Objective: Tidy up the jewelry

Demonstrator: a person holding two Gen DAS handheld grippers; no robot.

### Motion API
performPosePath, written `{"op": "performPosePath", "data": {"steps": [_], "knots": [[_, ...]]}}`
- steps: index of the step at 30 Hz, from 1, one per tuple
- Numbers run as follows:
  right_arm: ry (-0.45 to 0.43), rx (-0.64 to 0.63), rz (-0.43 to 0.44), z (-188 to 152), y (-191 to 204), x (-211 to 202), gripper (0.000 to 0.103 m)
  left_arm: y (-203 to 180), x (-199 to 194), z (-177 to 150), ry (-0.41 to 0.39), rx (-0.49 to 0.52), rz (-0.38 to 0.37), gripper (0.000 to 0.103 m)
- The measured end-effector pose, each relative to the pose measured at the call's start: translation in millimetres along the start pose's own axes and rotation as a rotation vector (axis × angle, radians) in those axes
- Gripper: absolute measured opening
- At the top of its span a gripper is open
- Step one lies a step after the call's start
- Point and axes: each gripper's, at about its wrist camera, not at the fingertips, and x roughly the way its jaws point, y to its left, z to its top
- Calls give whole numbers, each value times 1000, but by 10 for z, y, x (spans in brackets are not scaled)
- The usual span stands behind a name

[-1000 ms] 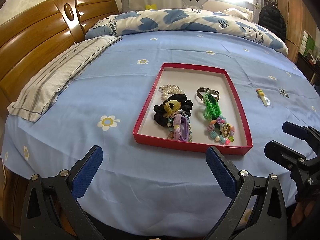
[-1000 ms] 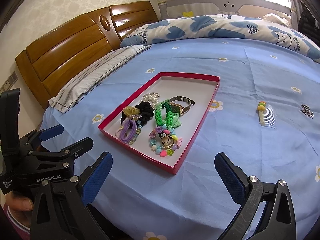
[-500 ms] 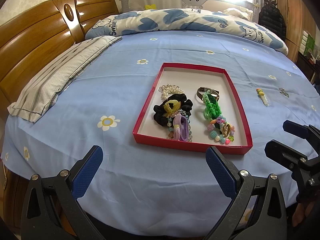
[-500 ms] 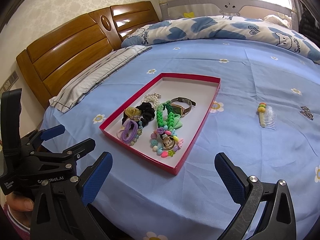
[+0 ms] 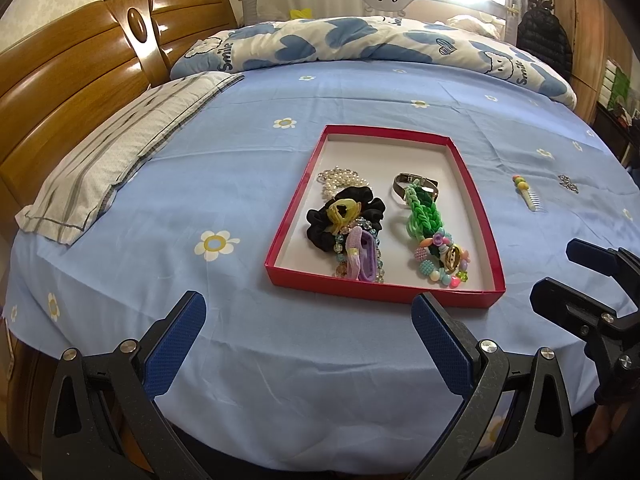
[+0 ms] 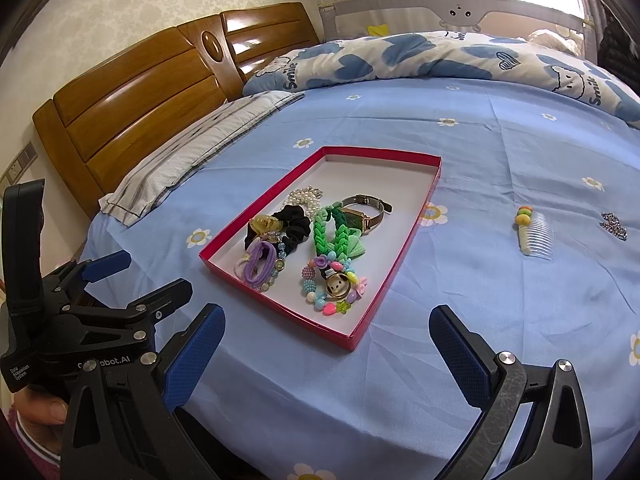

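Jewelry is gathered for the most part in the red tray [image 5: 482, 216] on the blue bedsheet [image 5: 224, 184]: a pearl strand [image 5: 340, 178], a black scrunchie [image 5: 360, 208], a purple hair tie [image 5: 366, 256], a green woven bracelet [image 5: 424, 216], a watch [image 5: 408, 184] and a beaded bracelet [image 5: 444, 262] are piled toward its near end. Two pieces are left out on the sheet well to the right of the tray, a hair comb [image 6: 534, 232] and what appears to be a small rhinestone clip [image 6: 614, 226], too small to be told with certainty. Both the left gripper [image 5: 308, 332] and the right gripper [image 6: 326, 338] are held short of the tray with fingers spread wide and nothing between them. The gathering step is judged nearly done; a reach by the right gripper to the comb is called for next, with a low, flat pinch.
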Motion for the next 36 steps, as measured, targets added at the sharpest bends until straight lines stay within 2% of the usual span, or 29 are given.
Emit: {"op": "performPosePath", "data": {"steps": [36], "knots": [[16, 14, 10, 21, -43, 56, 103, -62, 9, 30, -1, 22, -10, 103]]}}
